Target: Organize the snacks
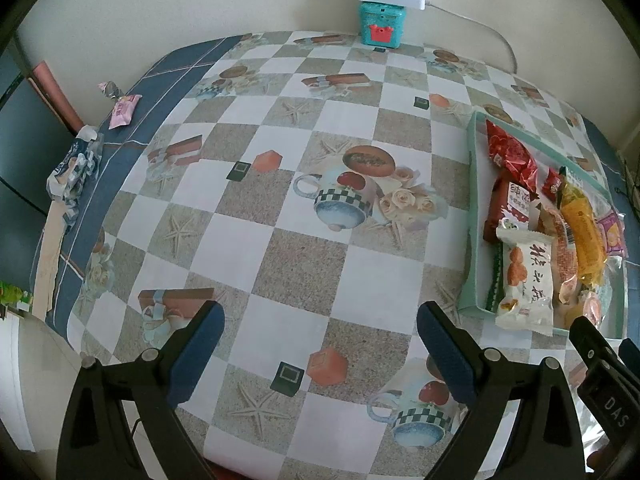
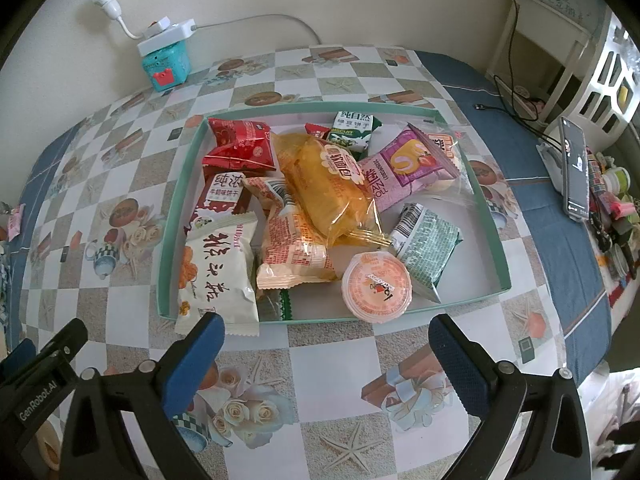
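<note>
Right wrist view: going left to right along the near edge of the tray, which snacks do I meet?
White packet → green wrapper → orange-lidded jelly cup → green-and-white packet.

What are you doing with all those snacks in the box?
A person holds two grippers over the table and is tidying snacks. Both the left gripper and the right gripper are open and hold nothing. Most snacks already lie piled in the green tray, such as a yellow bread pack and a jelly cup. A white snack bag hangs over the tray's near edge. A pink packet lies far off by the table's edge.
</note>
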